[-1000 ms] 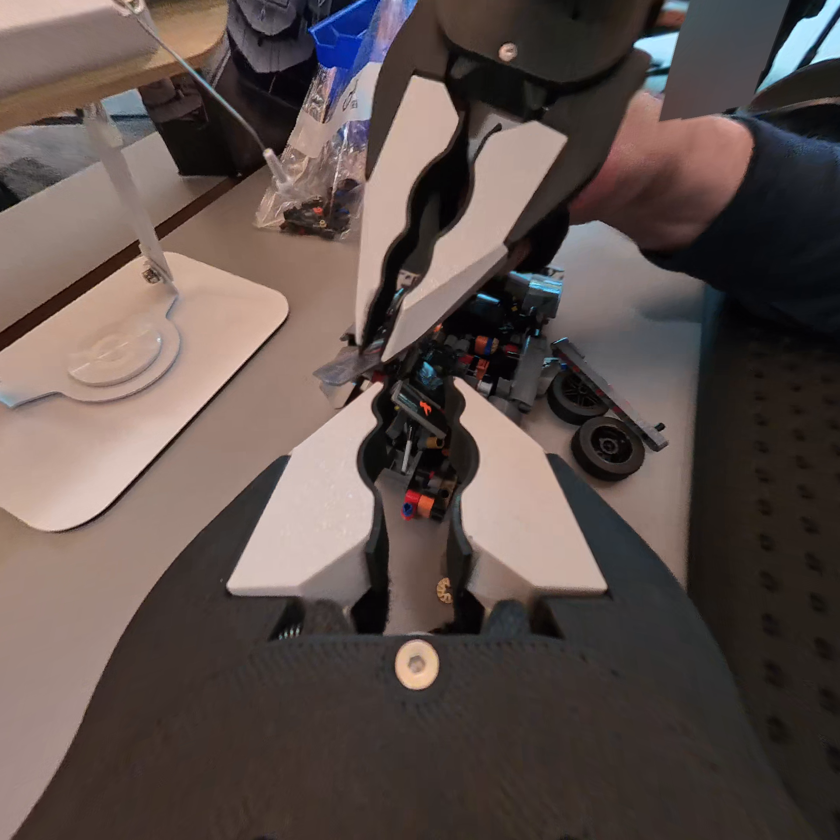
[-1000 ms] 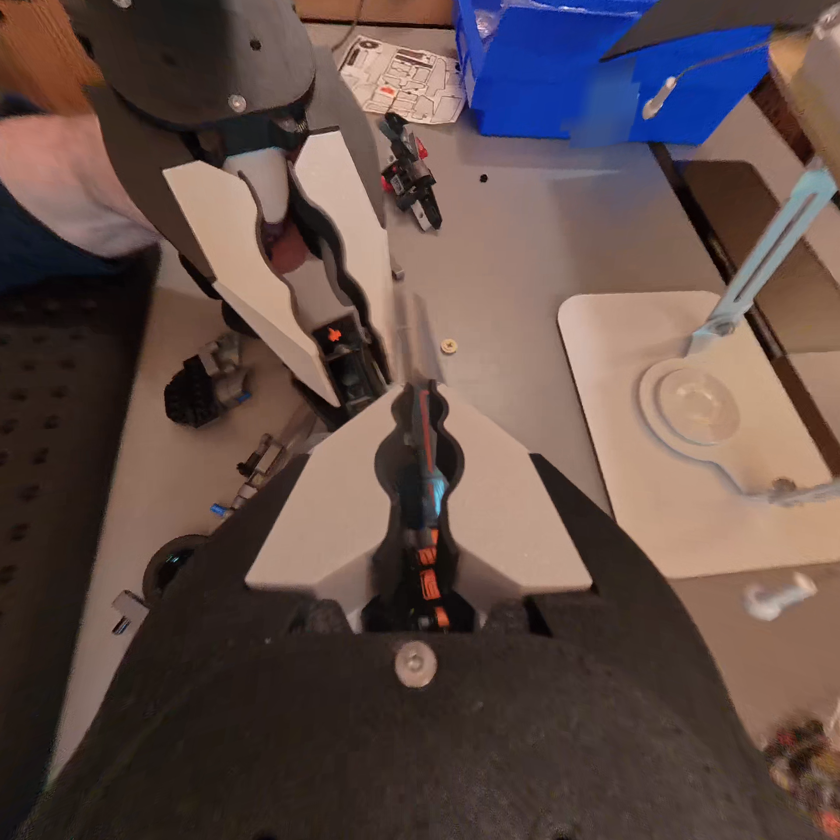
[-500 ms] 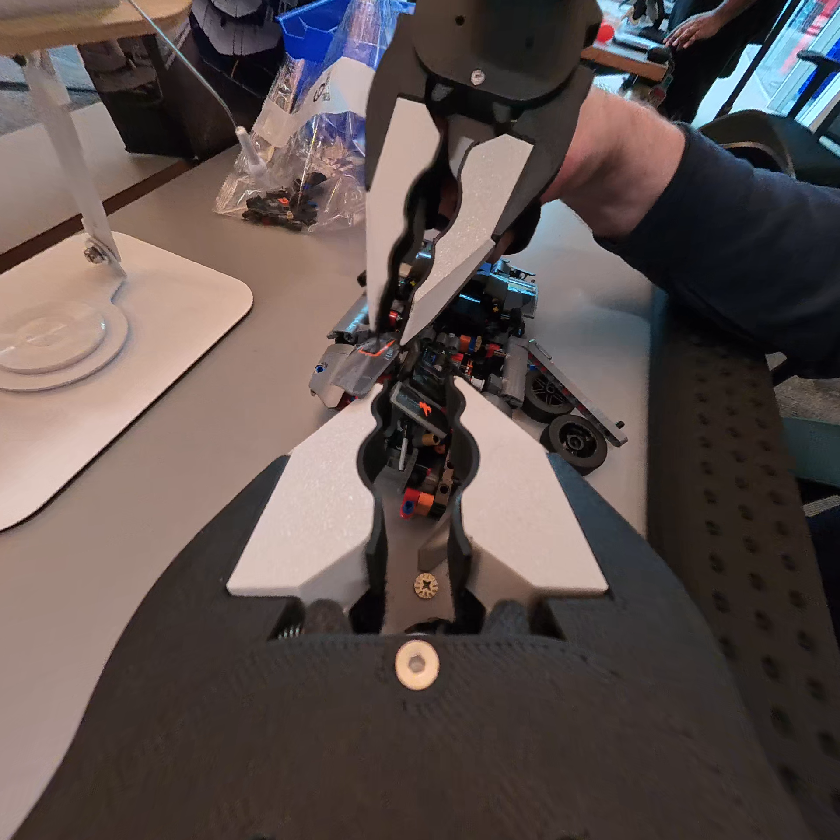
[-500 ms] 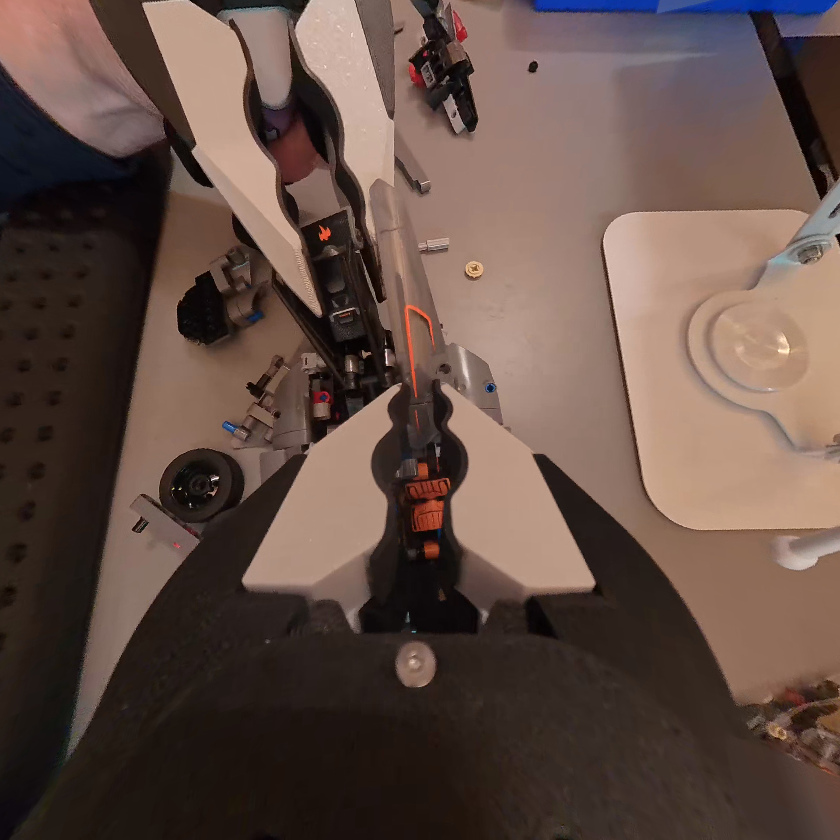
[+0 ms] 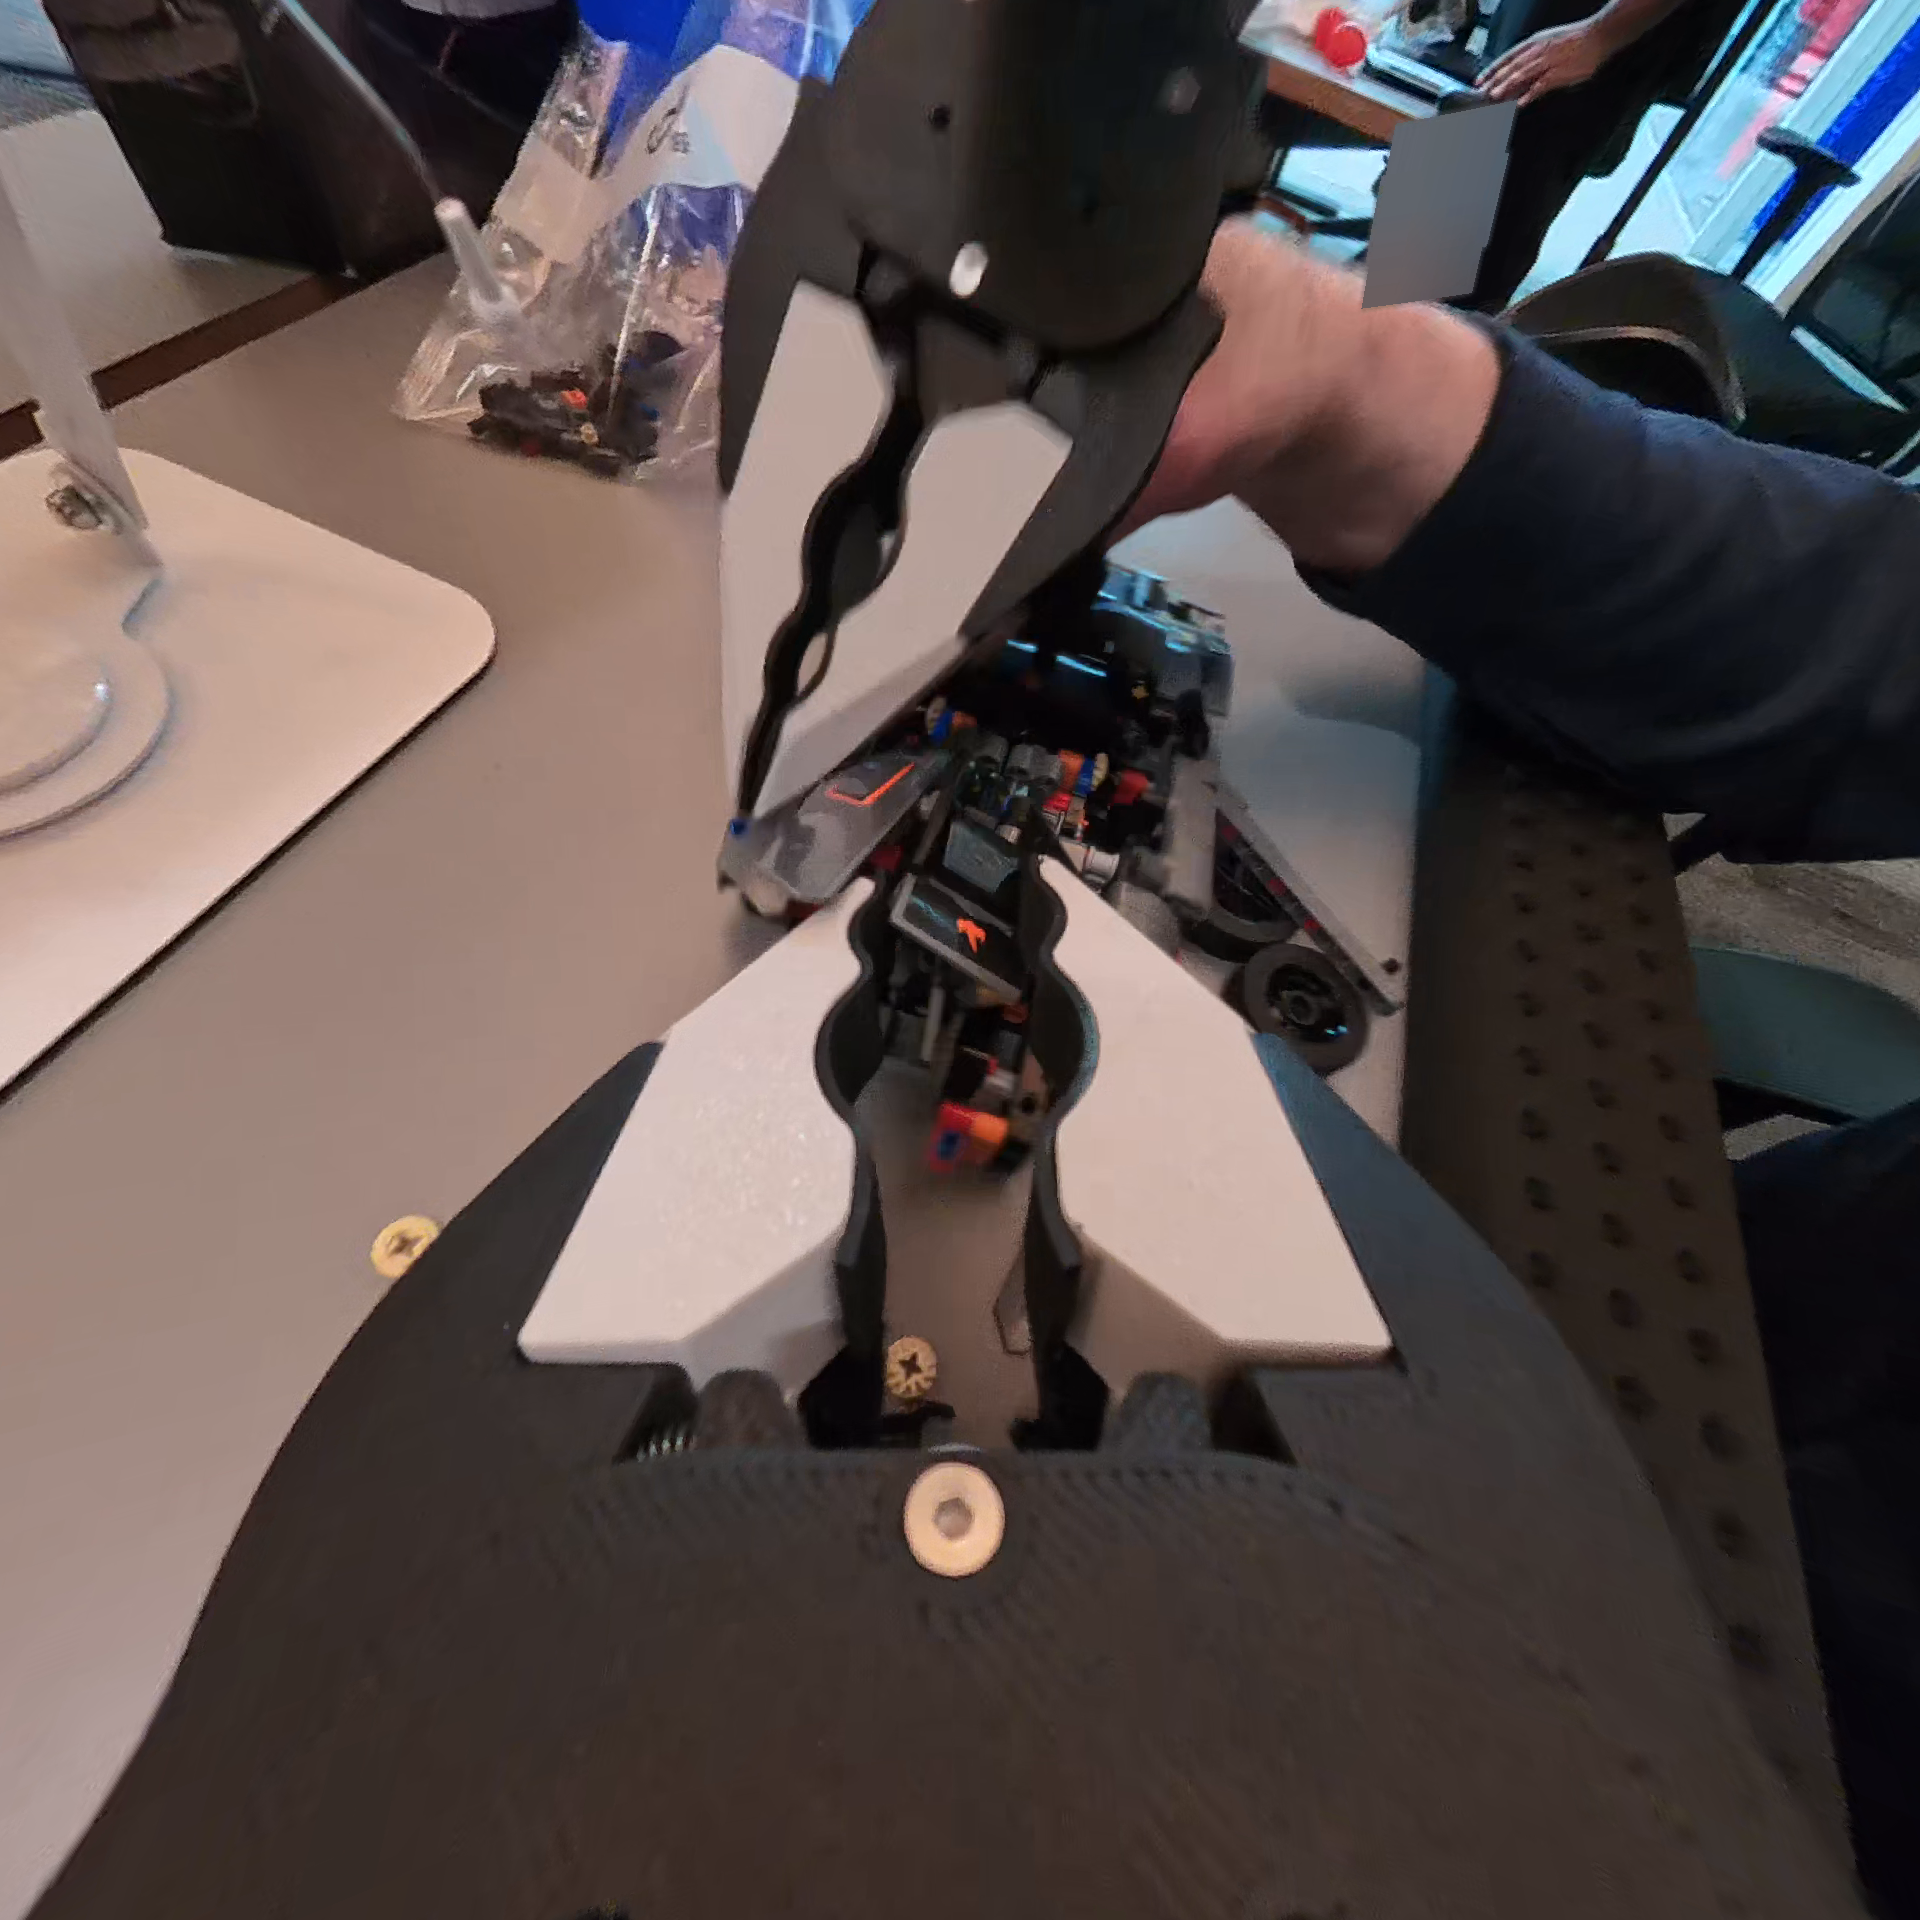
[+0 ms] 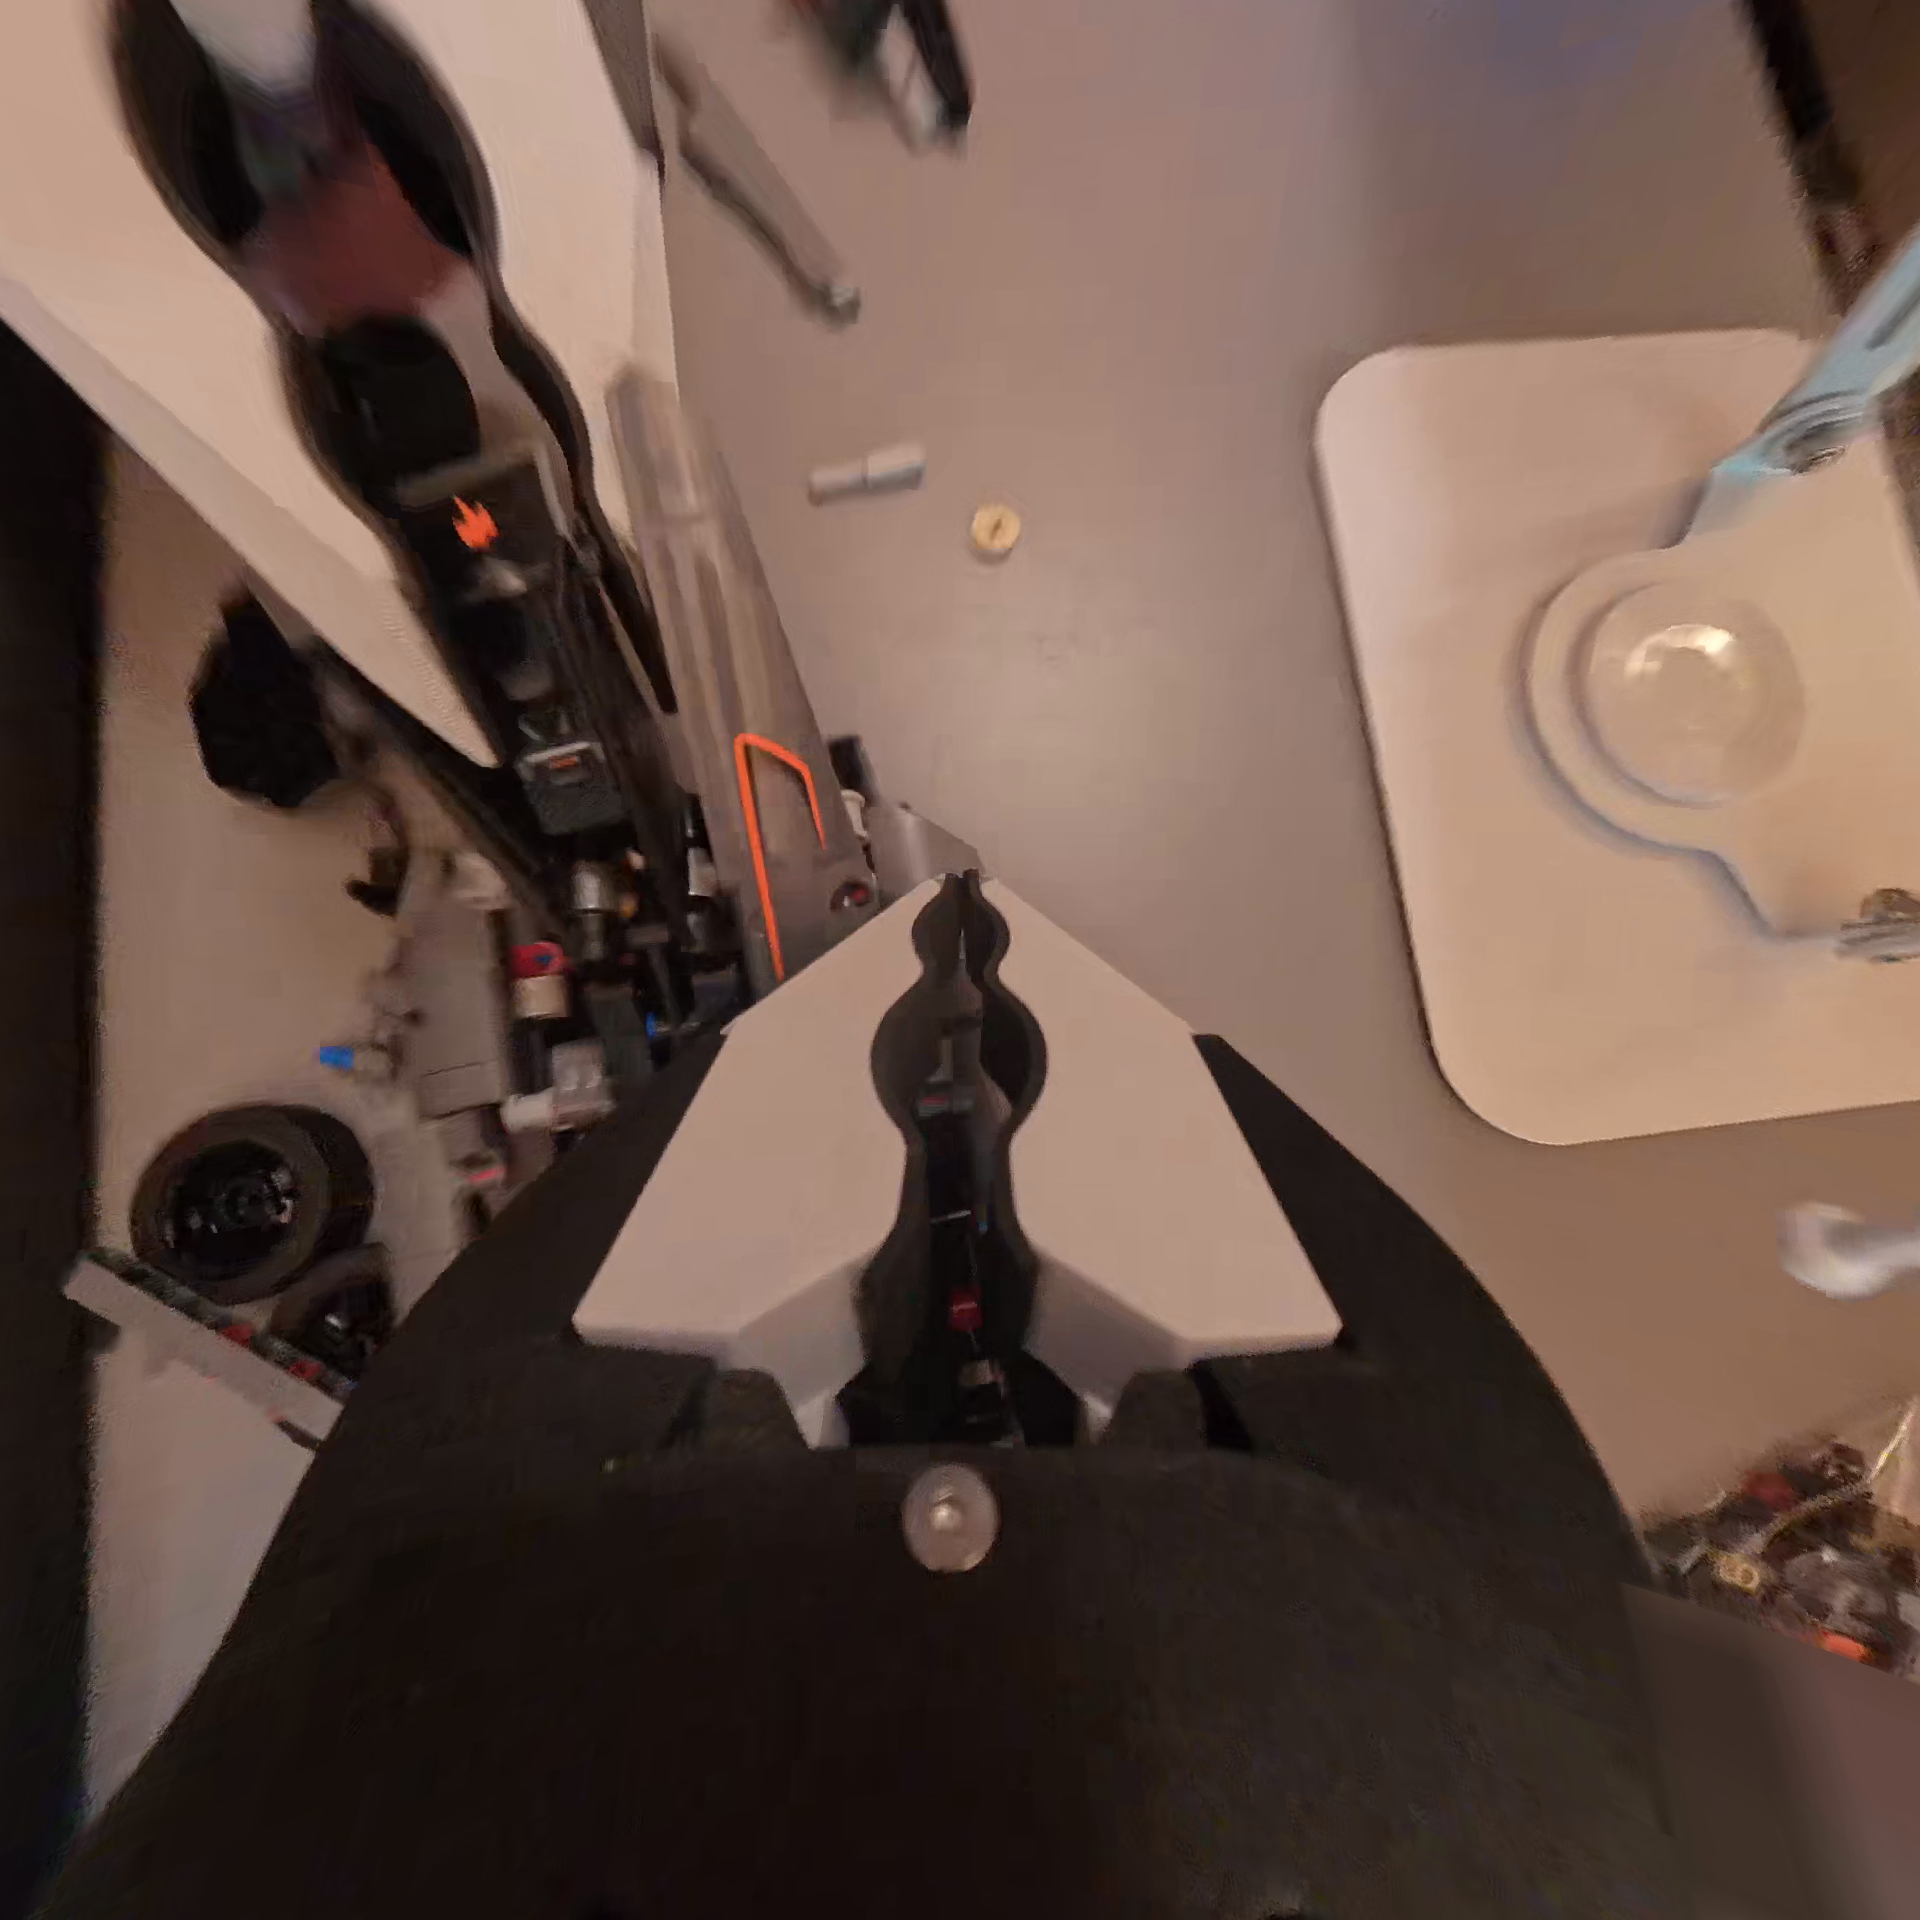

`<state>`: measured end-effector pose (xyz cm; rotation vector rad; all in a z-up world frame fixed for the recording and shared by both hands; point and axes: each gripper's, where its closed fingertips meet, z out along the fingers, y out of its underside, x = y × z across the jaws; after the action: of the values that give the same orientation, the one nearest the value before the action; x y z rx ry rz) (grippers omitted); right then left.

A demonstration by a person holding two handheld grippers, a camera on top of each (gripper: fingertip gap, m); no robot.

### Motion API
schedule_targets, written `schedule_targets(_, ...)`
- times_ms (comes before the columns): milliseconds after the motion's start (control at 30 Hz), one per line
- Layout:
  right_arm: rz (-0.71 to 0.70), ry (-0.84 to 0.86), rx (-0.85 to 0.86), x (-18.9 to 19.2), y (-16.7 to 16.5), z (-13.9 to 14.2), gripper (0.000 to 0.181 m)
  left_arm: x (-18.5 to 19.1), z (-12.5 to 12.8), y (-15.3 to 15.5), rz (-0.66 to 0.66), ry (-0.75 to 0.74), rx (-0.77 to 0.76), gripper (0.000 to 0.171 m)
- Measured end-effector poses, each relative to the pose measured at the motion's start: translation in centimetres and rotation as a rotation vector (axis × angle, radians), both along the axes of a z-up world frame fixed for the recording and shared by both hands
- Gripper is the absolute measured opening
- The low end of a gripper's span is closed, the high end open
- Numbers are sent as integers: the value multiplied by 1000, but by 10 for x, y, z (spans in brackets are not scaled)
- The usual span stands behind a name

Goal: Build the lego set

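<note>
**Both claws on a half-built car model at the desk edge**

The grey desk top (image 5: 436, 935) carries the half-built dark grey and black brick car model (image 5: 1039, 790) near its edge, beside the black perforated mat (image 5: 1558, 1143). The model looks light but fragile: many small pinned parts that could pop loose under a squeeze. The stiff central frame seems the safest place to grip, not the thin grey body panel with the orange outline (image 6: 774, 821).

The left gripper (image 5: 956, 914) has its jaws closed down on the model's narrow black nose. The right gripper (image 6: 961, 883) has its tips nearly together at the panel's edge; whether it actually pinches that panel I cannot tell.

Around them: a white lamp base plate with a clear dome (image 6: 1610, 727) well to one side, and a clear plastic bag of spare bricks (image 5: 582, 343) at the back. A loose black wheel (image 6: 249, 1200) lies close to the model. Two small tan round pegs (image 5: 403, 1242) and a short grey pin (image 6: 868, 470) lie loose near the work and could roll underfoot.
</note>
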<state>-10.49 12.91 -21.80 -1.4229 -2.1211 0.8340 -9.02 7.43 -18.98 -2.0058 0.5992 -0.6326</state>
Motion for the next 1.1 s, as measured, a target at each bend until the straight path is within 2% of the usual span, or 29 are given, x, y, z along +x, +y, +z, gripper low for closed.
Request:
schedule_targets(67,4,60,-45,6,0,19,2,-6,3,1,16,7,26,20)
schedule_targets(133,58,89,-75,15,-9,30,13,-6,3,0,12,13,39,21)
schedule_targets(200,138,94,-115,23,-25,34,18,-9,5,4,29,-5,34,23)
schedule_targets(267,160,79,-59,24,-30,31,21,-10,5,6,35,-21,21,22)
schedule_targets(333,166,92,-25,19,-37,32,16,-10,5,6,37,-55,3,22)
schedule_targets(433,149,86,42,9,-40,25,0,-9,6,5,25,-62,12,22)
schedule_targets(567,131,105,69,5,-39,24,0,-12,5,6,40,-59,6,22)
schedule_targets(733,106,125,-43,6,-34,27,0,-17,4,7,50,-62,1,21)
schedule_targets(1000,101,127,-98,8,-31,27,0,-15,3,9,37,-102,-19,20)
schedule_targets(1100,112,123,-60,8,-34,27,0,-12,6,7,20,-76,9,21)
